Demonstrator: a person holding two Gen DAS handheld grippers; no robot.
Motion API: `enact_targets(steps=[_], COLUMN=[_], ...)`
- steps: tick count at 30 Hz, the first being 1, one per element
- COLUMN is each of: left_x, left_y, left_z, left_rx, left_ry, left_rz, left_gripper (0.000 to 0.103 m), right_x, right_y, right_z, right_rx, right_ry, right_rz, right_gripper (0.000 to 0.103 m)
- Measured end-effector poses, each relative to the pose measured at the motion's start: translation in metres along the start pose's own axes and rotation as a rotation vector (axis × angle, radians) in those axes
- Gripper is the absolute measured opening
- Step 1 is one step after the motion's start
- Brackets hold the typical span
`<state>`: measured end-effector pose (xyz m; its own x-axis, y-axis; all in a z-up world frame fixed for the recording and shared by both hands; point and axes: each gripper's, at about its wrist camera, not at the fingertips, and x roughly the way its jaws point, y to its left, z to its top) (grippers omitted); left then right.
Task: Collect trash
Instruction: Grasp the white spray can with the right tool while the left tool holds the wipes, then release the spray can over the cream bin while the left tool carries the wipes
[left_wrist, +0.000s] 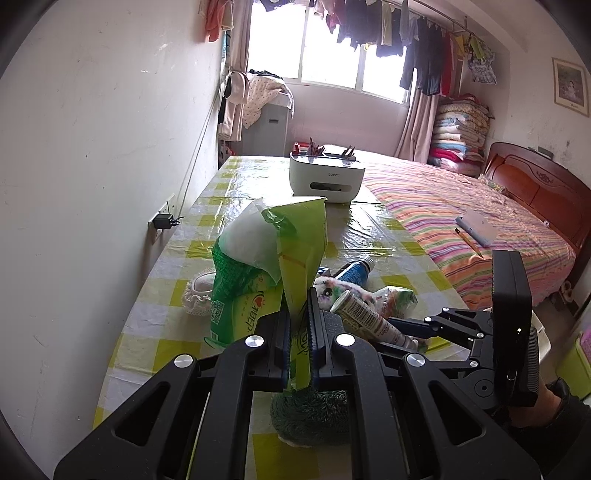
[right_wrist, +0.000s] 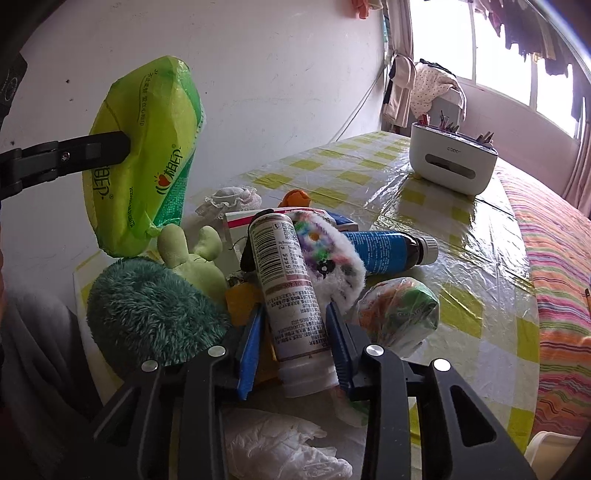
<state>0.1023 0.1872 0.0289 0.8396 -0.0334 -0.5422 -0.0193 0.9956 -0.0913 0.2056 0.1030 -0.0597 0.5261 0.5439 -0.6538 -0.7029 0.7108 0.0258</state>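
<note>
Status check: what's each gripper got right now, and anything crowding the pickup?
Left gripper shut on green plastic tissue pack, lifted. Right gripper clamping white labelled bottle. Fuzzy white plush and dark green plush crowd it.

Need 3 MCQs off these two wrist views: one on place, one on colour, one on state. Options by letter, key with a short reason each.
1. Where does the white organizer box stand?
A. on the far part of the checked table
B. on the bed
C. on the floor

2. What colour is the label of the dark bottle lying behind the colourful fuzzy toy?
A. red
B. blue
C. yellow

3. What is the left gripper doing?
A. open above the table
B. shut on nothing
C. shut on the green plastic bag

Key:
1 A, the box sits on the yellow-checked cover near the far end.
2 B, the right wrist view shows a blue label and a white cap.
3 C, the bag is pinched between its fingers and hangs lifted in the right wrist view.
</note>
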Motion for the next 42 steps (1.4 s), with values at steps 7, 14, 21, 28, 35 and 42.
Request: enact_targets(steps=[7, 14, 21, 28, 35, 42], left_x=[-0.007, -0.015, -0.013, -0.012, -0.007, -0.007], left_y=[-0.010, -0.028, -0.048, -0.079, -0.096, -0.112], left_z=[0.004, 0.007, 0.011, 0.006, 0.001, -0.001], left_rx=[0.009, 0.026, 0.028, 0.104, 0.140, 0.150], left_ry=[-0.039, -0.076, -0.064, -0.068, -0.059, -0.058], left_rz=[-0.024, -0.061, -0.144, -0.167, -0.181, -0.242], left_gripper=[0.007, 0.007, 0.007, 0.007, 0.007, 0.007], right_x=[-0.022, -0.048, -0.070, -0.090, -0.108, -0.119], right_y=[-0.010, -0.030, -0.052, -0.068, -0.083, -0.095], right_z=[-0.012, -0.025, -0.033, -0.052, -0.071, -0.085], right_rx=[0.069, 0.133, 0.195, 0.269, 0.332, 0.361], right_ry=[-0.085, -0.166, -0.217, -0.250, -0.284, -0.304], right_rz=[0.026, 0.004, -0.040, -0.096, -0.150, -0.194], right_gripper=[0.030, 0.030, 0.030, 0.030, 0.030, 0.030])
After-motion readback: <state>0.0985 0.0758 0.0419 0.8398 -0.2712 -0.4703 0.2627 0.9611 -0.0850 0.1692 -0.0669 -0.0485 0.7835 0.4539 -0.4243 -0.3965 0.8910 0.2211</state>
